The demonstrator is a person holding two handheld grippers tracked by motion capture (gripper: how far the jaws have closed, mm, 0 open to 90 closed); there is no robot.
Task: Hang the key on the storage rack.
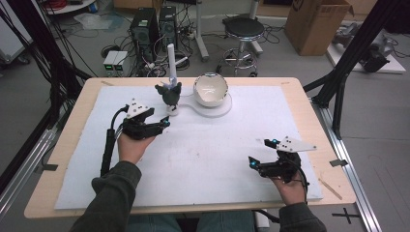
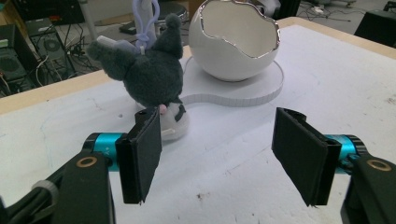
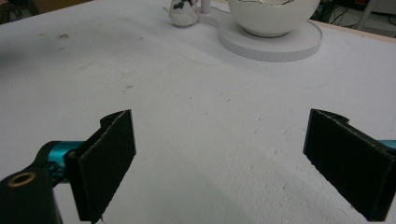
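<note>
Beyond the left tongs [image 2: 217, 154], a grey plush [image 2: 147, 74] fronts the eggshell bowl [image 2: 238, 39].

A light wooden table [image 1: 300, 96] carries a white foam sheet [image 1: 208, 154]; on the sheet's far side rests a flat white stand base [image 1: 220, 108].

Dark olive sleeves [image 1: 112, 195], black grippers, teal-collared jaws

Your right tongs [image 3: 219, 163] stand wide apart over the white bench [image 3: 187, 93]. Far ahead, a white bowl [image 3: 273, 16] sits on a round white base [image 3: 275, 44].
</note>
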